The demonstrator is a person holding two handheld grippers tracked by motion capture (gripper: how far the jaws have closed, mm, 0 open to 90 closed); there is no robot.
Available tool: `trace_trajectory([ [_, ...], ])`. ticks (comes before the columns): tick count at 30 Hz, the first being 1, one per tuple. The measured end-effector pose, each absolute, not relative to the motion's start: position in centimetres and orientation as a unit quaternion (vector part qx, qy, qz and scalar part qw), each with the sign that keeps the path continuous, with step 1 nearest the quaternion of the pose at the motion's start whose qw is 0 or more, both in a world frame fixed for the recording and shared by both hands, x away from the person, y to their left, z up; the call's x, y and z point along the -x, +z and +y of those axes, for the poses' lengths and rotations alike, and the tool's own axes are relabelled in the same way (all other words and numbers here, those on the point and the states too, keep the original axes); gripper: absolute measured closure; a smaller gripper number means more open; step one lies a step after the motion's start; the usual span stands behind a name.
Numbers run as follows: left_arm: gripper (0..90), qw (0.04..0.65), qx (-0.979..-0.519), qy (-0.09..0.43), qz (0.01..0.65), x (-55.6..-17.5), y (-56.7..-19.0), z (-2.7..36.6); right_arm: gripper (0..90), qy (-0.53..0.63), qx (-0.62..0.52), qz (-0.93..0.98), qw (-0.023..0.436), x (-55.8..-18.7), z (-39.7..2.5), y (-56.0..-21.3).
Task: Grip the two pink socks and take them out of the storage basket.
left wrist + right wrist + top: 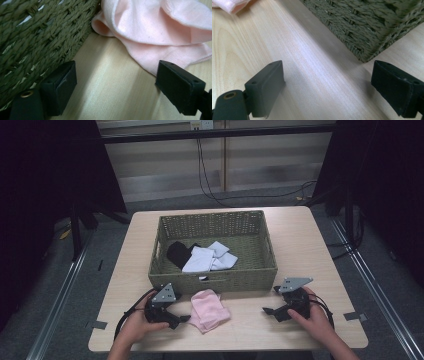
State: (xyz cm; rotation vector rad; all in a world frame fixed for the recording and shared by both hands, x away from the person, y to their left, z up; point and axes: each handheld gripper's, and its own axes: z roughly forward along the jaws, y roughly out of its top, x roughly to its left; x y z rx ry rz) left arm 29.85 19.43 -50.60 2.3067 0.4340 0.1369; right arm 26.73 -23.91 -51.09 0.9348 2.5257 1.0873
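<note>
A crumpled pink sock [209,309] lies on the wooden table [300,245] just in front of a green woven basket [250,275]. My left gripper [181,319] rests on the table at the sock's left edge, open, its jaws wide apart with bare wood between them. In the left gripper view the pink sock [155,32] lies just beyond the gripper [125,85], and the basket wall [37,42] is at the left. My right gripper [270,311] sits open near the front right of the table; its own view [332,87] shows bare wood and the basket's corner [367,27].
Inside the basket lie white socks [207,257] and a black one [178,254]. Tape marks [352,316] sit near the table's front corners. Cables [210,180] run across the floor behind the table, and dark stands flank it.
</note>
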Motion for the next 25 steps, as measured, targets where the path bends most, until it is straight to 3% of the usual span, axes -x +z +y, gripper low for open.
trace_trajectory([
  [25,15.2,0.398,-0.900,0.055,0.171,-29.88,-50.88,19.44,10.6,0.372,-0.320,0.863,0.118,-26.73,-23.92,-51.09],
])
